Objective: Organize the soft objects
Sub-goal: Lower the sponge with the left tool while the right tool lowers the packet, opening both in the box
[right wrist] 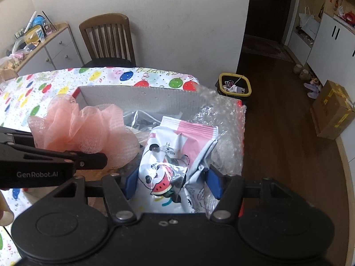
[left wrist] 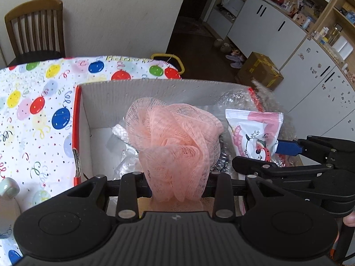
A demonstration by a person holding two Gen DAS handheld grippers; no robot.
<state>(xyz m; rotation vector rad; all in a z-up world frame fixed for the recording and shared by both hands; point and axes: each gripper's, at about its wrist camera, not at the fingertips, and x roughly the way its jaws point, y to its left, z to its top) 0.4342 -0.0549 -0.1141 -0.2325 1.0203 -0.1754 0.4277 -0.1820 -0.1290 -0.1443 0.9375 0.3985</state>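
Observation:
My left gripper point(left wrist: 177, 186) is shut on a pink mesh bath pouf point(left wrist: 175, 141) and holds it over the open cardboard box point(left wrist: 142, 88). The pouf also shows in the right wrist view point(right wrist: 82, 130), with the left gripper's arm point(right wrist: 51, 161) under it. My right gripper point(right wrist: 172, 181) is shut on a pink and white panda wipes packet point(right wrist: 175, 159), held over the box's right side point(right wrist: 137, 95). The packet and right gripper also show in the left wrist view point(left wrist: 255, 135). Its blue pads point(right wrist: 213, 181) press the packet's sides.
Bubble wrap point(right wrist: 224, 133) and clear plastic bags point(left wrist: 126, 161) lie in the box. The box stands on a table with a balloon-print cloth point(left wrist: 33, 110). A wooden chair point(right wrist: 106, 40) is behind, a yellow-rimmed bin point(right wrist: 235, 86) and a brown carton point(right wrist: 332, 110) on the floor.

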